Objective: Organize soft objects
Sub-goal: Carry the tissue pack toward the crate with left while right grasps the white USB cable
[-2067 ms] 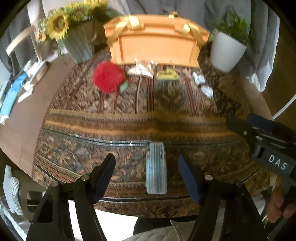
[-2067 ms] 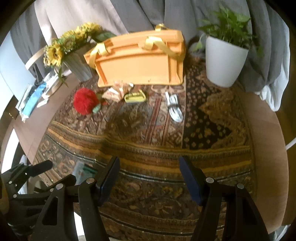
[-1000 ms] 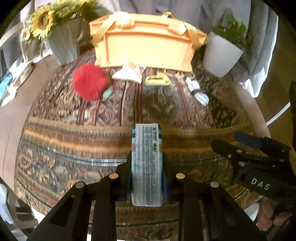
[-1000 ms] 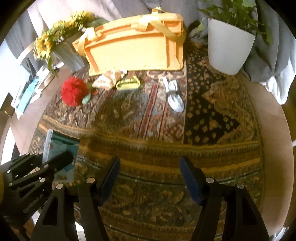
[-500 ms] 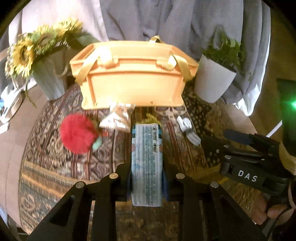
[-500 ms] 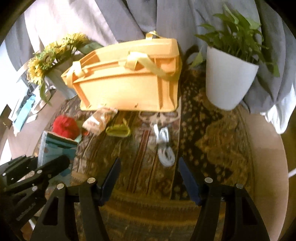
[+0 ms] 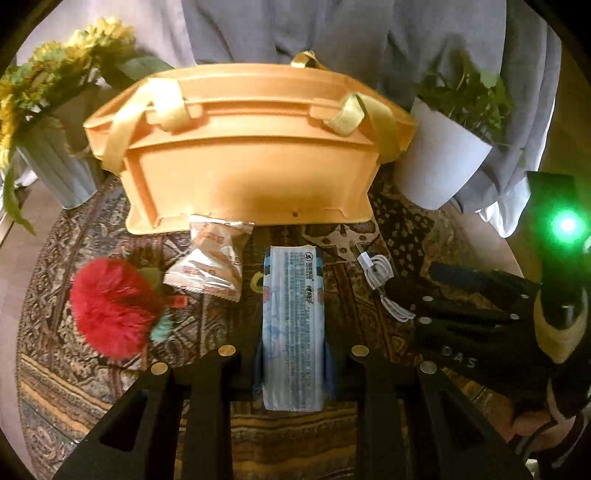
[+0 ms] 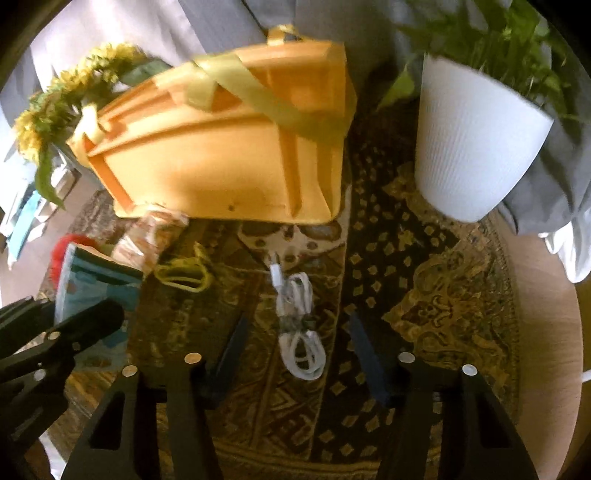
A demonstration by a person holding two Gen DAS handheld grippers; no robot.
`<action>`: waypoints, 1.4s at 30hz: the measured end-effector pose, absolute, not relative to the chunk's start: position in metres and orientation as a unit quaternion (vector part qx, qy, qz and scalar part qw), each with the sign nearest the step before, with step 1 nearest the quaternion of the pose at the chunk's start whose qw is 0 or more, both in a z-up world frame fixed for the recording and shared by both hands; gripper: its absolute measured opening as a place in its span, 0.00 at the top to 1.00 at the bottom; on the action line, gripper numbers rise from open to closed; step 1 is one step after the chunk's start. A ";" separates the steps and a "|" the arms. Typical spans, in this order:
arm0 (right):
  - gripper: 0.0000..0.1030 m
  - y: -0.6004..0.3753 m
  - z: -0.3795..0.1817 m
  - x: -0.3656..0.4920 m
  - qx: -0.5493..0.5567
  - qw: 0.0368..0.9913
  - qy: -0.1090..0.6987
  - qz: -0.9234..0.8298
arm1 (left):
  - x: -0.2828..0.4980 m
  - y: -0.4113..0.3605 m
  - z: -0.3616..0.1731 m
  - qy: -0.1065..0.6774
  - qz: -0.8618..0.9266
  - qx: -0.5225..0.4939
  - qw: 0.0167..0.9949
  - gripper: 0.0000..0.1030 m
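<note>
Light: warm and dim, brightest on the orange basket (image 7: 251, 162)
Blur: motion-smeared right view
Edges: fisheye-bent, black corners
Glare: green lamp (image 7: 567, 225) right of basket

You are looking at a round wooden table (image 8: 546, 295) covered by a dark patterned cloth (image 8: 436, 288) in brown and gold. Grey curtains (image 7: 332, 33) hang along the far side. At far left a ribbed grey vase (image 7: 55, 166) holds sunflowers (image 7: 85, 48); at far right stands a white pot (image 8: 476, 147) with a green plant (image 8: 517, 40). Warm light falls across the cloth.
</note>
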State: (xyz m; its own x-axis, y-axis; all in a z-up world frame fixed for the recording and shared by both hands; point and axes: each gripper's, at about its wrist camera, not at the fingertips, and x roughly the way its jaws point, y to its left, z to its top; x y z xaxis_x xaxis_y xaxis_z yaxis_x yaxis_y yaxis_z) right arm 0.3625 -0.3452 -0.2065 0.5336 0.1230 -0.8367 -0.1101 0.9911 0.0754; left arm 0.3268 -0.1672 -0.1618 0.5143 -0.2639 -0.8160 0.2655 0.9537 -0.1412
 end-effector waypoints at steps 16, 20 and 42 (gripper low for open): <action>0.61 -0.344 -0.236 0.384 -0.012 0.861 0.505 0.062 | 0.348 -0.172 -0.188 0.502 -0.151 0.007 0.852 0.75; 0.69 -0.346 -0.236 0.385 -0.009 0.863 0.502 0.061 | 0.348 -0.171 -0.190 0.504 -0.149 0.009 0.851 0.75; 0.70 -0.329 -0.123 0.350 0.011 0.920 0.382 0.091 | 0.345 -0.146 -0.124 0.426 -0.141 -0.007 0.894 0.75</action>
